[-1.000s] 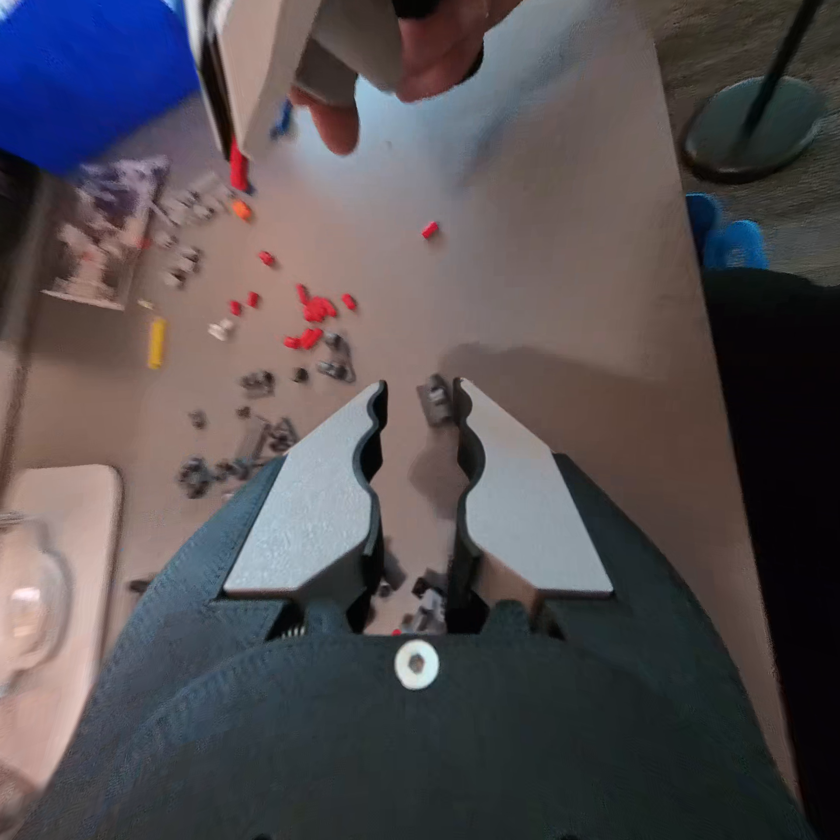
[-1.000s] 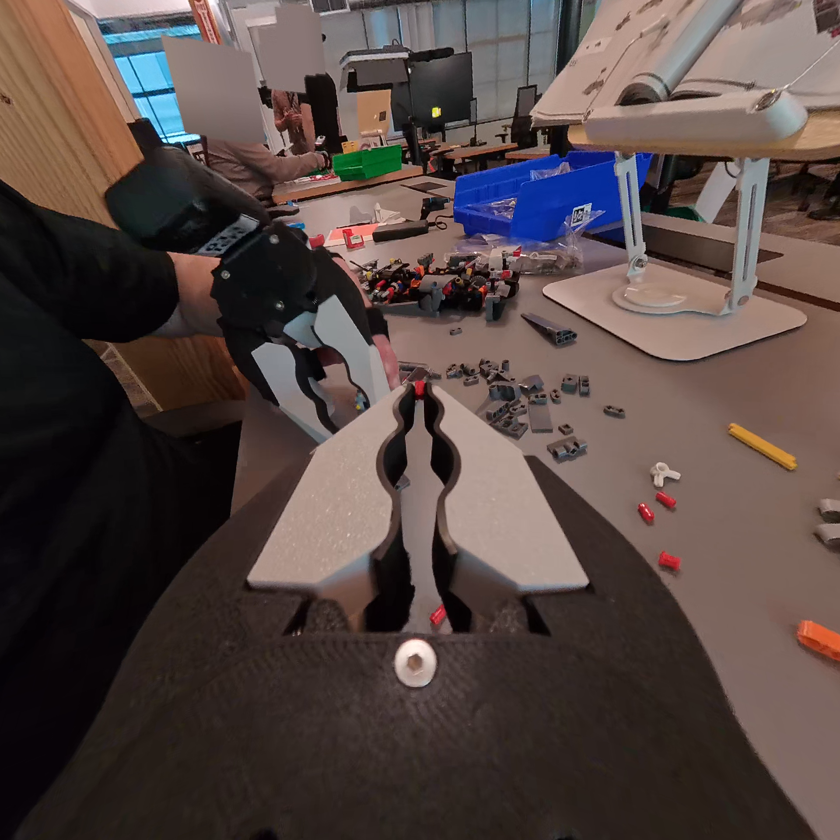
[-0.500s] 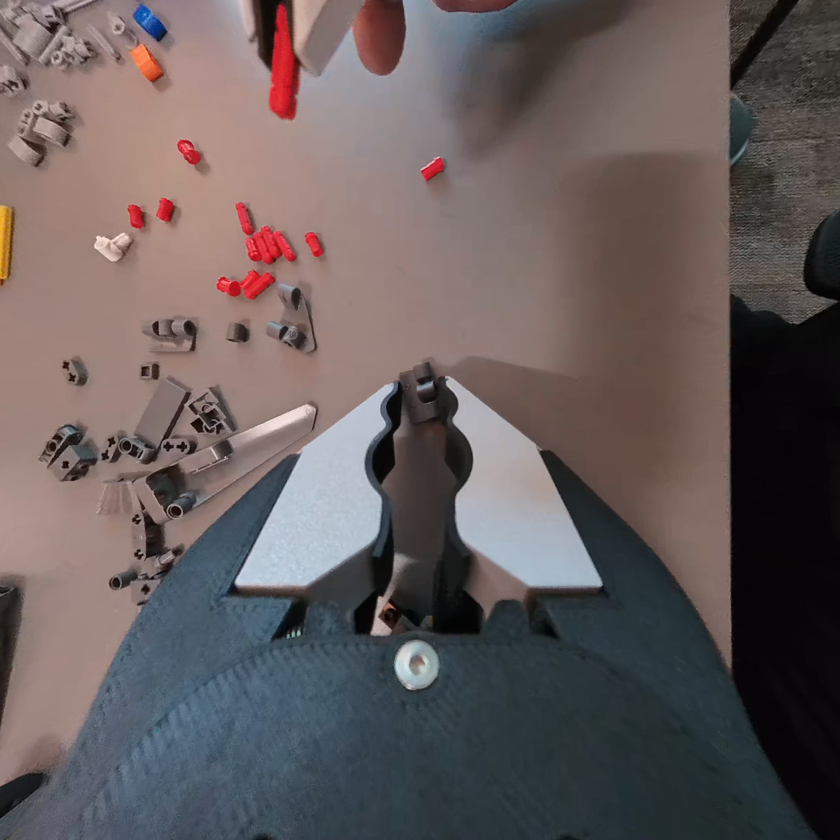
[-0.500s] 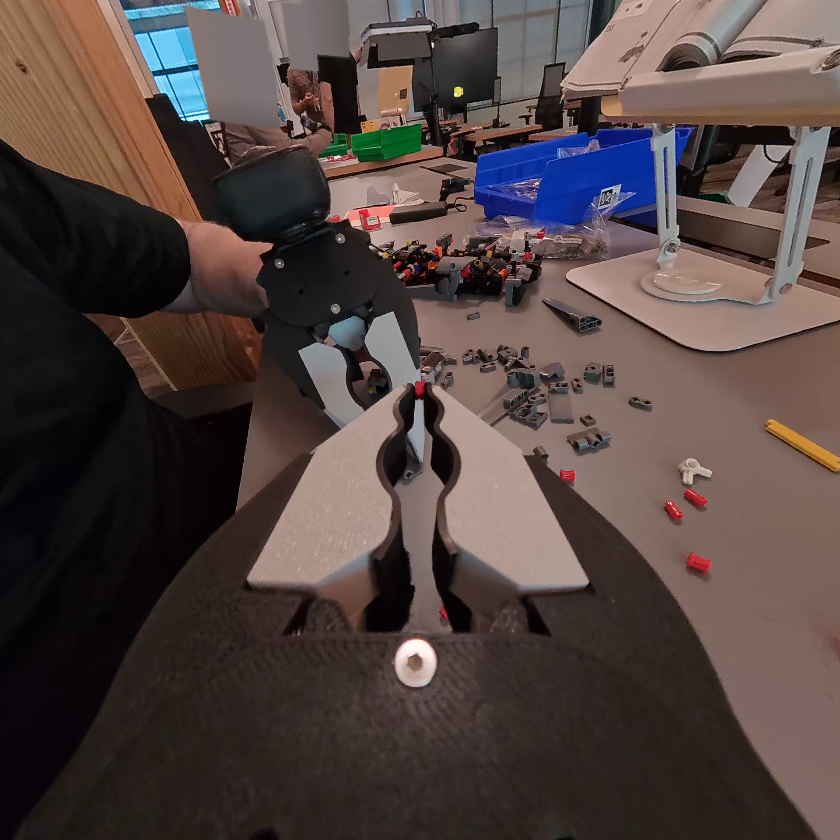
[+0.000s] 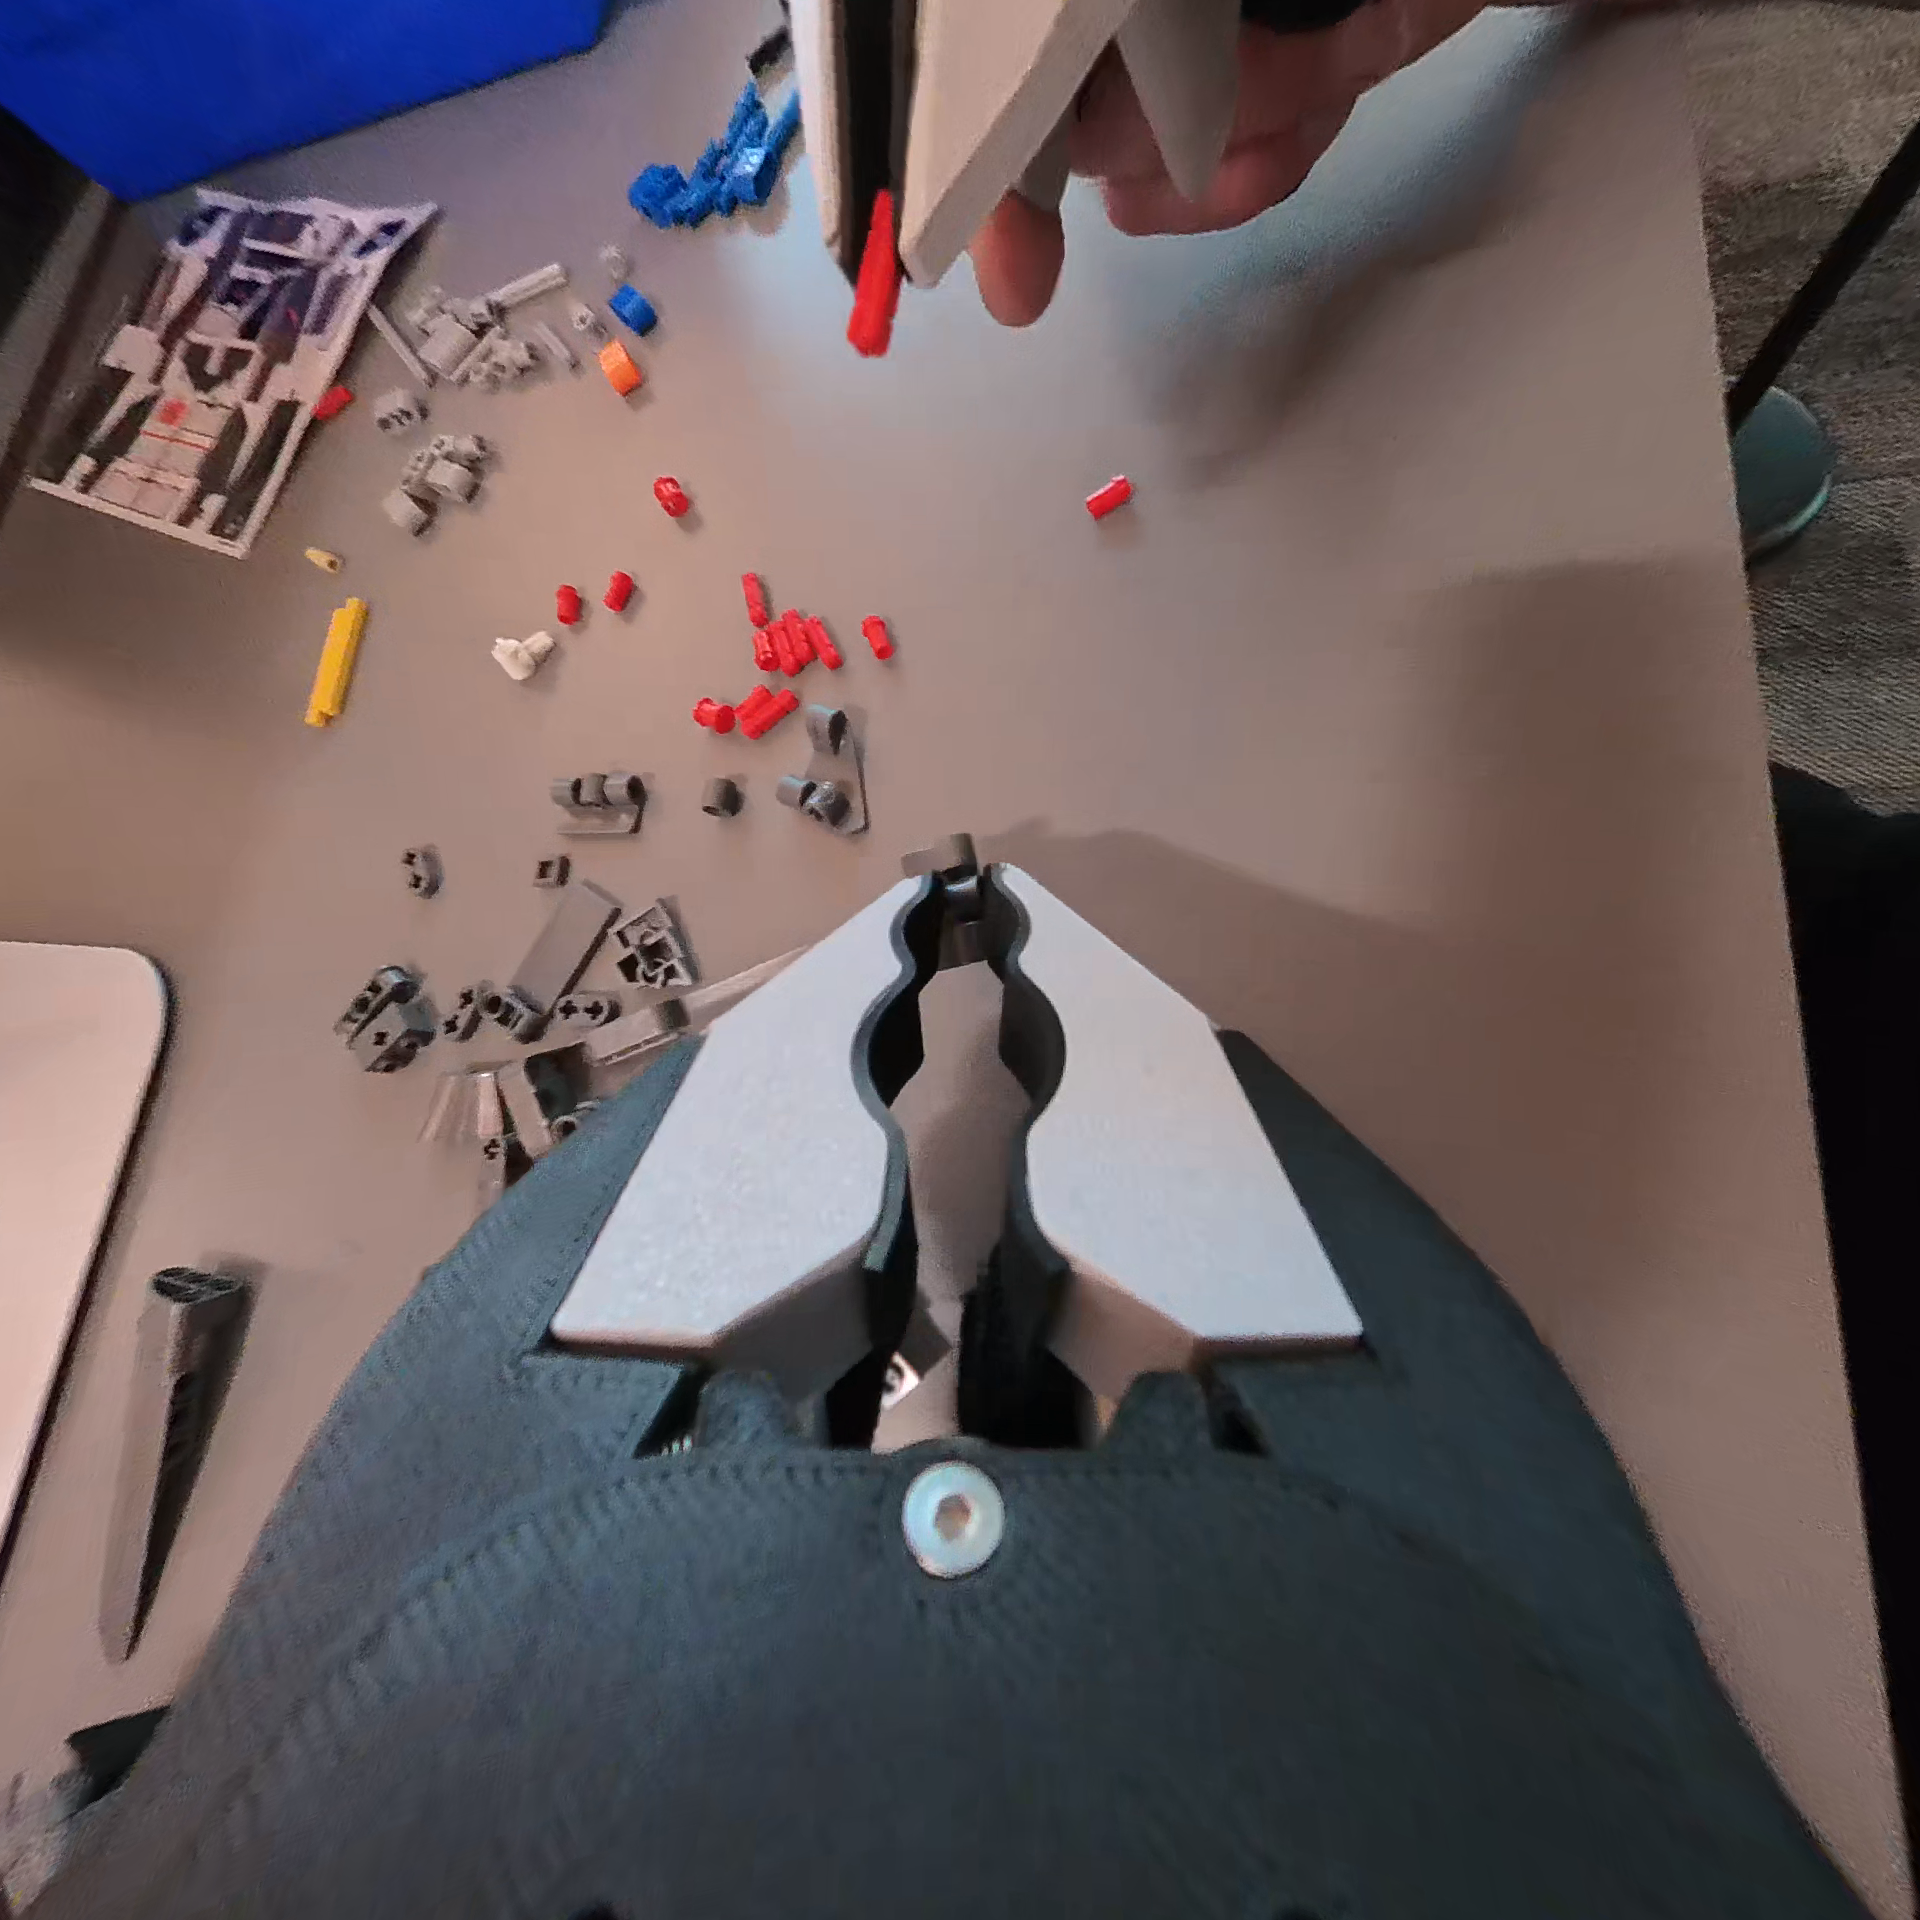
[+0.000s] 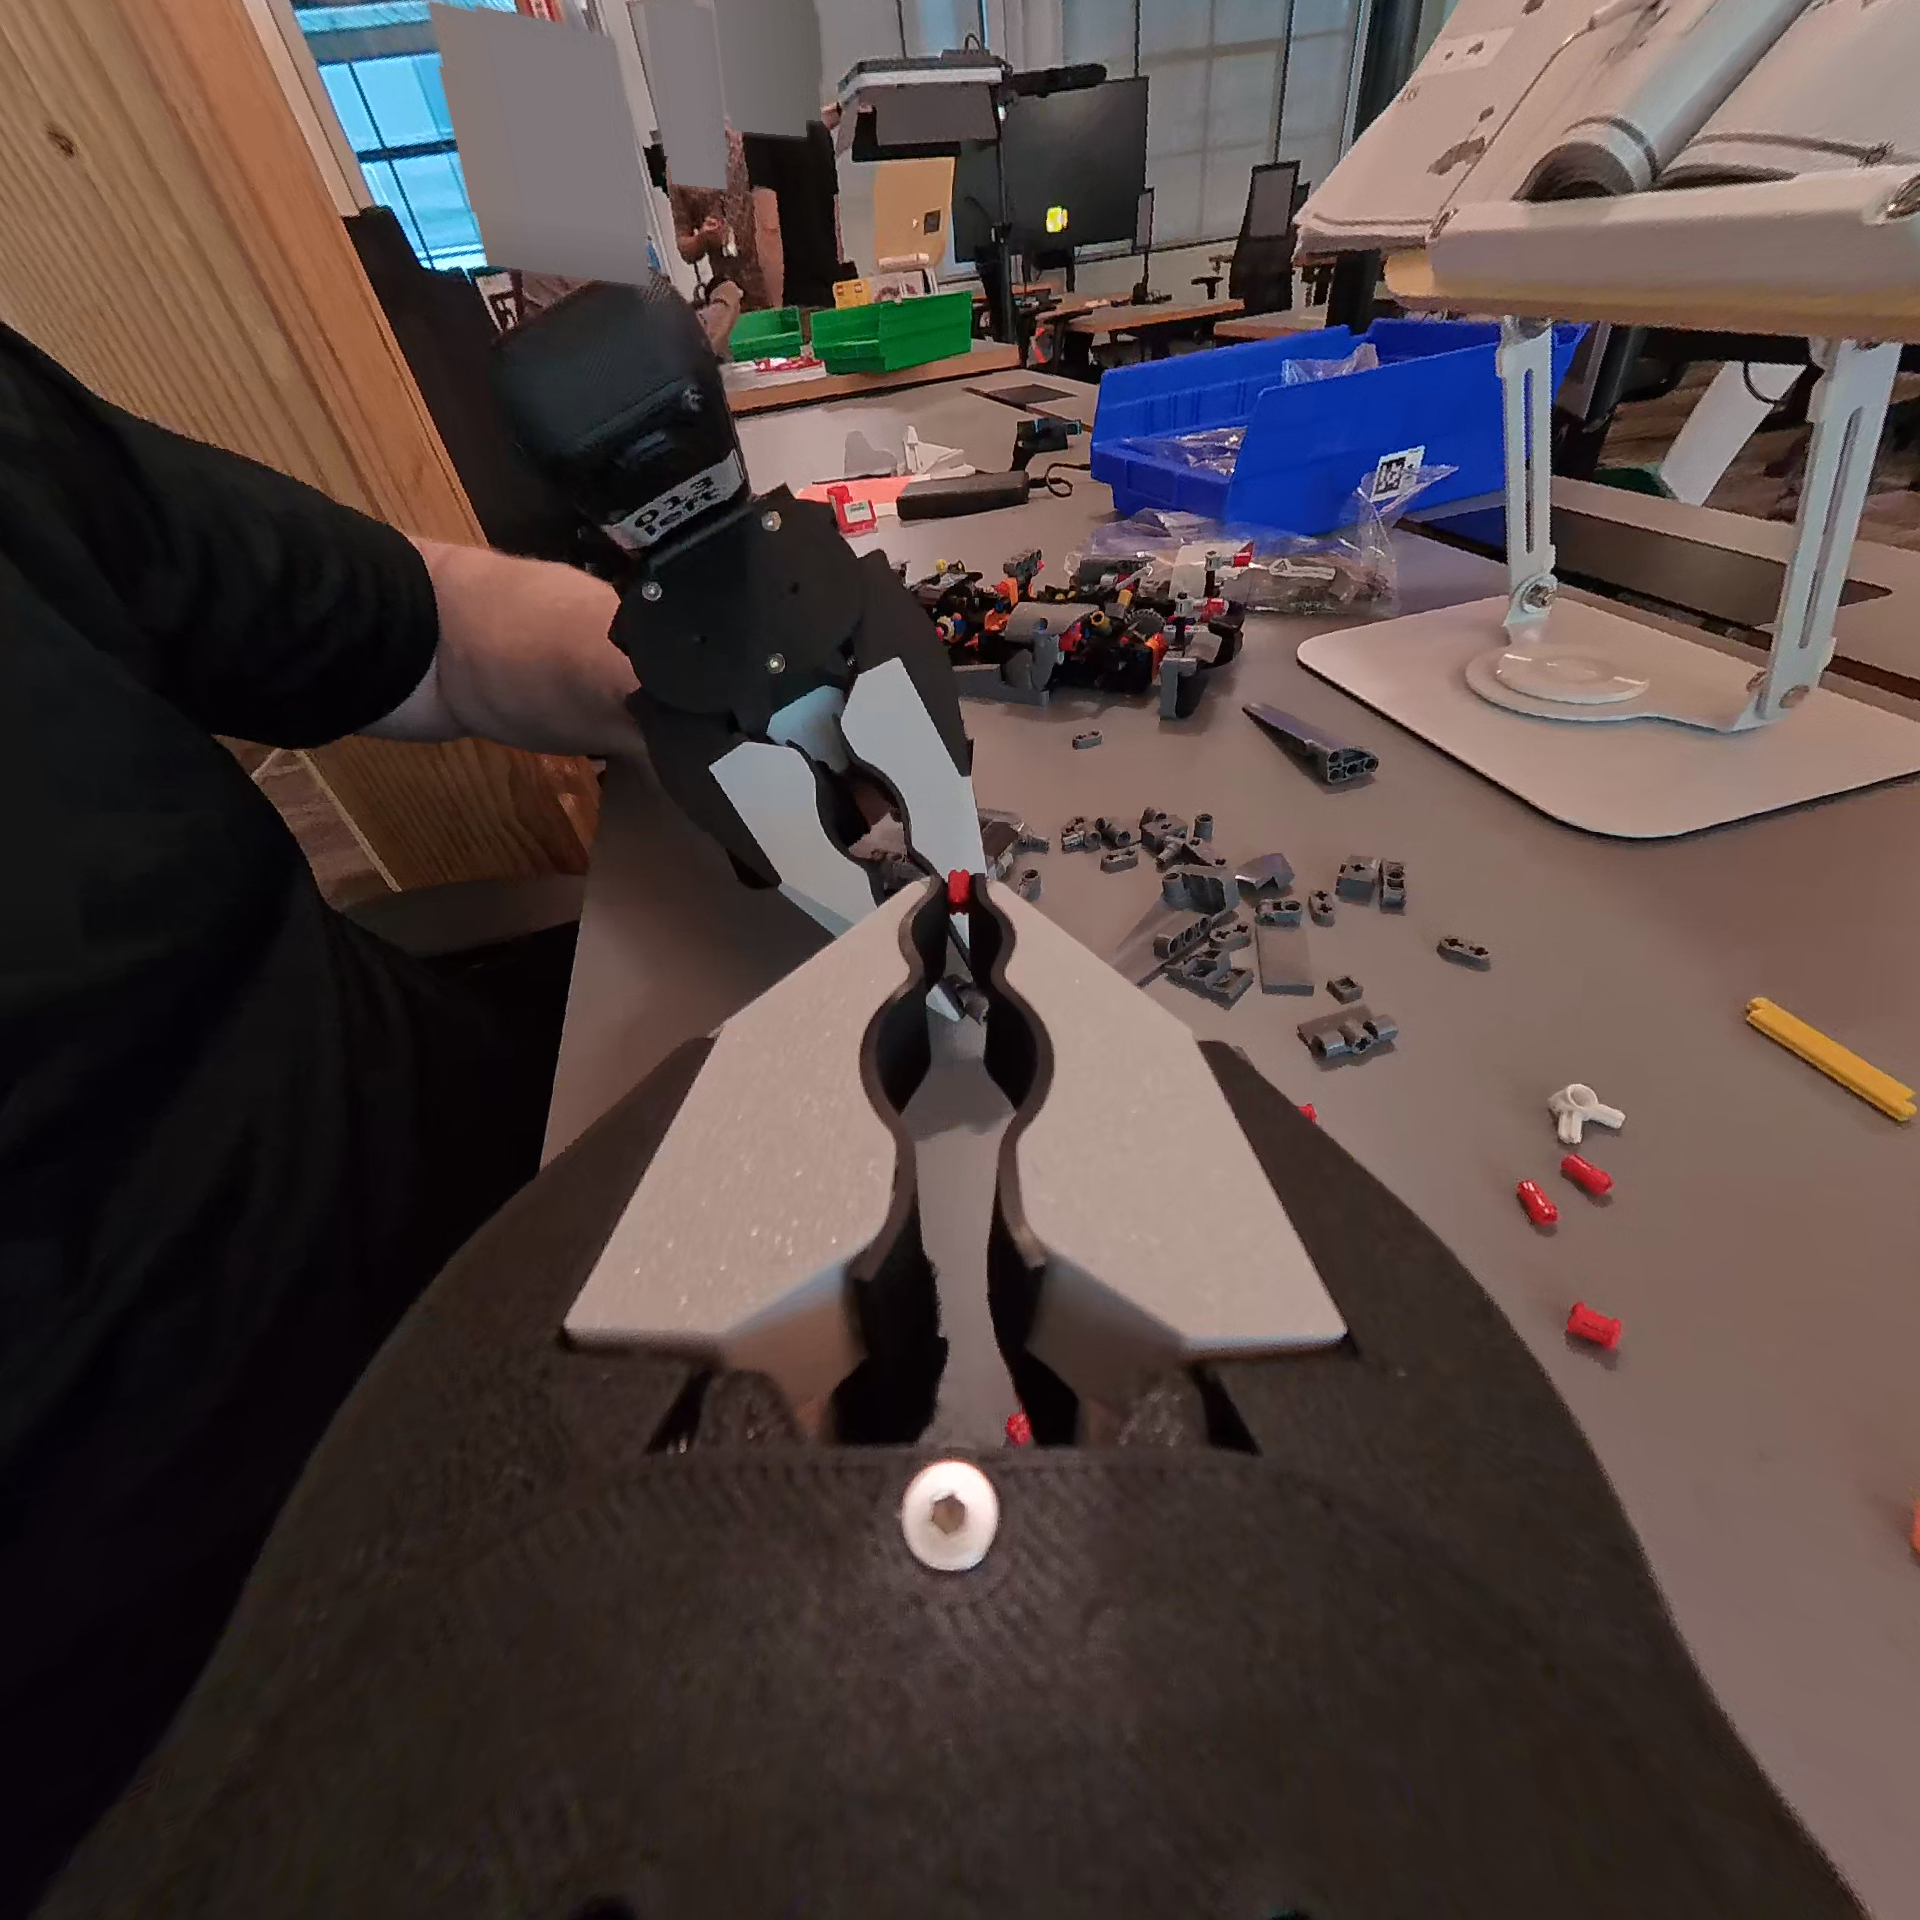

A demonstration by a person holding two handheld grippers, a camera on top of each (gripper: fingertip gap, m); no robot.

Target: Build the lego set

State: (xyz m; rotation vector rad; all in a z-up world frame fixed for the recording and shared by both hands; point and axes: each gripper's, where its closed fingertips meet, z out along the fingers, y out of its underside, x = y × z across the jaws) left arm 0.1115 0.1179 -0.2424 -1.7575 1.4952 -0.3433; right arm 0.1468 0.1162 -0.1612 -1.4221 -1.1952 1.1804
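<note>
The left tool is clamped on a small dark grey connector piece, while the right tool, clamped on a red pin lengthwise along its fingers, hangs beyond it over the bench, tips facing.

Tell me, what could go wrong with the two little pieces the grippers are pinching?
1. The left gripper grips its small grey piece only at the fingertips, so it might twist or pop out.
2. The right gripper pinches a tiny red pin by one end; a bump could flick it away.
3. A dropped pin could get lost among the loose red pins on the table.
</note>
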